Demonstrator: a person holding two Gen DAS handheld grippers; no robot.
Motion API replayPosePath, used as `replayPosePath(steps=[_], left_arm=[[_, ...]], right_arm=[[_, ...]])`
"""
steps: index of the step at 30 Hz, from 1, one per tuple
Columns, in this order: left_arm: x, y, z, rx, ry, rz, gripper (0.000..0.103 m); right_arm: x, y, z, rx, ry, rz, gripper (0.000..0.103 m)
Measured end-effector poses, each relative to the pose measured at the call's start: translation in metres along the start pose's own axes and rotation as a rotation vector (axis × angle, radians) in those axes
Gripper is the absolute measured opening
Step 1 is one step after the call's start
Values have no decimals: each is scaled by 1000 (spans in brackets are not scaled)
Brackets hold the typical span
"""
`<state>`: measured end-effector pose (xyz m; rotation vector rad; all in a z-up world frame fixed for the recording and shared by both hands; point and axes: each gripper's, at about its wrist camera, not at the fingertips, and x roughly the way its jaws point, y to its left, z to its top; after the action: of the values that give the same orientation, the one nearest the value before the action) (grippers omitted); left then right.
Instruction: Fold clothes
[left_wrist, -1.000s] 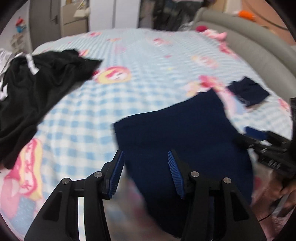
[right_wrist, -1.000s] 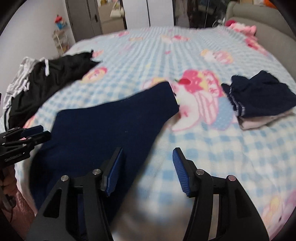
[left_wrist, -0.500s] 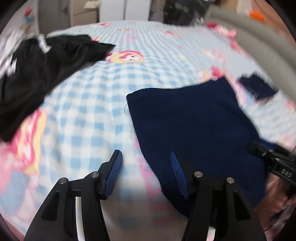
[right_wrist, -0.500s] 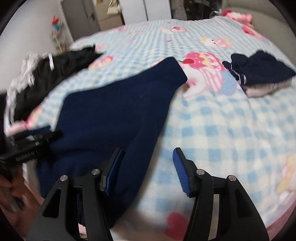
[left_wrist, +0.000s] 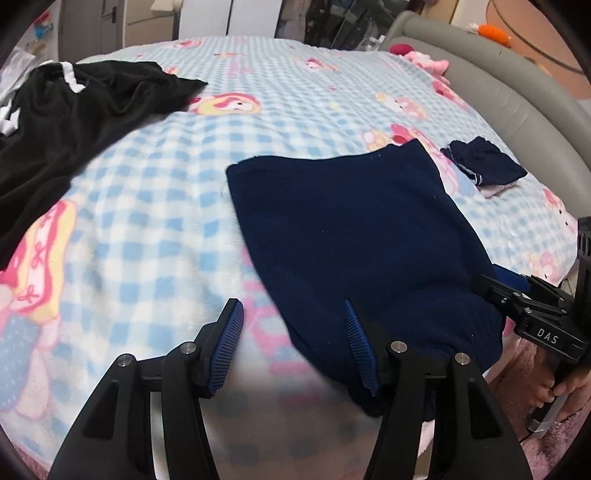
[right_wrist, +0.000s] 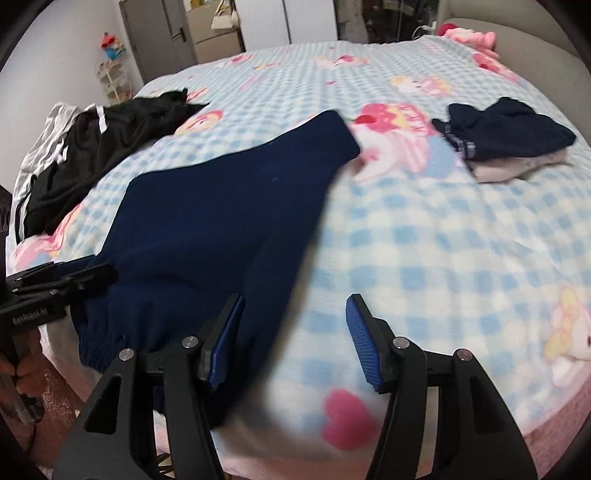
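Note:
A navy garment (left_wrist: 351, 229) lies spread flat on the checked blanket, its near hem draped over the bed's front edge. My left gripper (left_wrist: 291, 314) hovers over the garment's left edge. Its jaws are opening, with only blanket and that loose edge beneath them and nothing gripped. In the right wrist view the same navy garment (right_wrist: 221, 206) reaches to the left finger of my right gripper (right_wrist: 295, 306), which stands open over bare blanket. Each gripper shows in the other's view, the right gripper (left_wrist: 517, 295) and the left gripper (right_wrist: 62, 277), at the garment's near corners.
A crumpled black garment (left_wrist: 74, 110) with white stripes lies at the far left. A small folded pile of navy clothes (right_wrist: 509, 133) sits at the right. A grey padded bed frame (left_wrist: 498, 85) curves along the right, with a pink plush toy (right_wrist: 472, 37) at the back.
The navy garment has settled flat and spread out on the bed. Both grippers have shifted sideways and slightly down along its near hem. The left jaws stand a little wider.

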<state>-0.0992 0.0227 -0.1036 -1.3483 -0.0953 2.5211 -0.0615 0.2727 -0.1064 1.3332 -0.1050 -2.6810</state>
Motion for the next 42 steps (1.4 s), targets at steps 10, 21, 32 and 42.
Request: replayPosePath(steps=[10, 21, 32, 42], left_arm=[[0, 8, -7, 4, 13, 44, 60], [-26, 22, -19, -201, -1, -170, 57], [-18, 36, -28, -298, 37, -430, 55], [23, -12, -31, -195, 131, -341, 56]], right_arm=[[5, -8, 0, 17, 17, -27, 59], [-36, -14, -13, 109, -68, 99, 59], [-33, -13, -18, 118, -18, 112, 59], [-7, 15, -20, 26, 65, 130, 59]])
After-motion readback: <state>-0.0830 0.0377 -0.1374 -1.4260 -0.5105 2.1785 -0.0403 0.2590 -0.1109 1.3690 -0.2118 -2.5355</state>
